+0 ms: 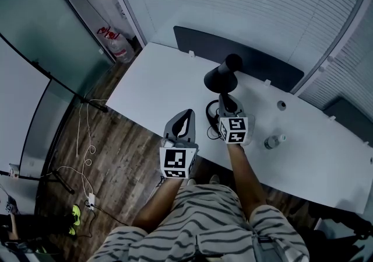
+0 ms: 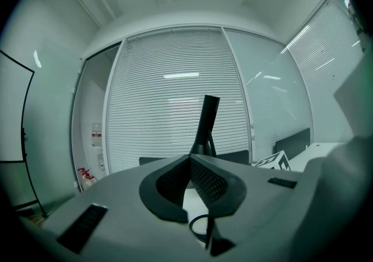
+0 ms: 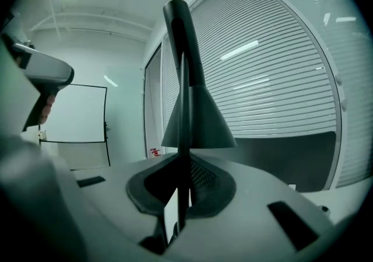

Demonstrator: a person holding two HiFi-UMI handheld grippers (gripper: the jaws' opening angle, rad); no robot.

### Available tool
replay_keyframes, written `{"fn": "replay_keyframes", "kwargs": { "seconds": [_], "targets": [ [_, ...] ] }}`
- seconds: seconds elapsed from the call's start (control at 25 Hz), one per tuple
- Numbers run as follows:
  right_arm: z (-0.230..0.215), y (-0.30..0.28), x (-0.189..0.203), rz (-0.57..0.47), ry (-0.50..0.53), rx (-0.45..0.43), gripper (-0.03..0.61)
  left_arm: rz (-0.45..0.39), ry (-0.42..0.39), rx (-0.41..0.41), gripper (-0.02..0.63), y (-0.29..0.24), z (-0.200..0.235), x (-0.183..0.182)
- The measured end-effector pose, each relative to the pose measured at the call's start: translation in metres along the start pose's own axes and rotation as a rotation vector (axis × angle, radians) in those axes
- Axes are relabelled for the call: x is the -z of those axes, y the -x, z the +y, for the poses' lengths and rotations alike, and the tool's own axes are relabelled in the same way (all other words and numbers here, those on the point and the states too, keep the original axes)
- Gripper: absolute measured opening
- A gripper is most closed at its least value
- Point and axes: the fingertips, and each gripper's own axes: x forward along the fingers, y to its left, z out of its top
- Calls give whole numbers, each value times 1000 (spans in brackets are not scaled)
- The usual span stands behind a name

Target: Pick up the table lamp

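Observation:
A black table lamp (image 1: 221,78) with a cone shade and a ring-shaped foot stands on the white table (image 1: 157,80) near its front edge. My right gripper (image 1: 224,101) is level at the lamp, shut on its thin stem. In the right gripper view the stem (image 3: 182,196) runs up between the closed jaws of the right gripper (image 3: 185,173), with the shade (image 3: 198,123) above. My left gripper (image 1: 186,114) hovers just left of the lamp's foot, shut and empty. From the left gripper (image 2: 190,164) the lamp (image 2: 206,123) rises straight ahead.
A small water bottle (image 1: 273,141) lies on the table right of my right hand. A dark divider panel (image 1: 256,56) lines the table's far edge before slatted blinds. Water jugs (image 1: 119,48) and cables (image 1: 84,156) sit on the wooden floor at the left.

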Motion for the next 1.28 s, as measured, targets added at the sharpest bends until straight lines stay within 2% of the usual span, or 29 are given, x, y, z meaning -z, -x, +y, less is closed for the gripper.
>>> {"fn": "replay_keyframes", "kwargs": {
  "seconds": [0.84,1.28],
  "targets": [
    [28,37,-112,-119,30,-39,20,-46,24,37,8,3,-9,-10],
    [38,55,-136,-129,16,-55,20,-70,38,52,8,2,-11,-15]
  ]
}}
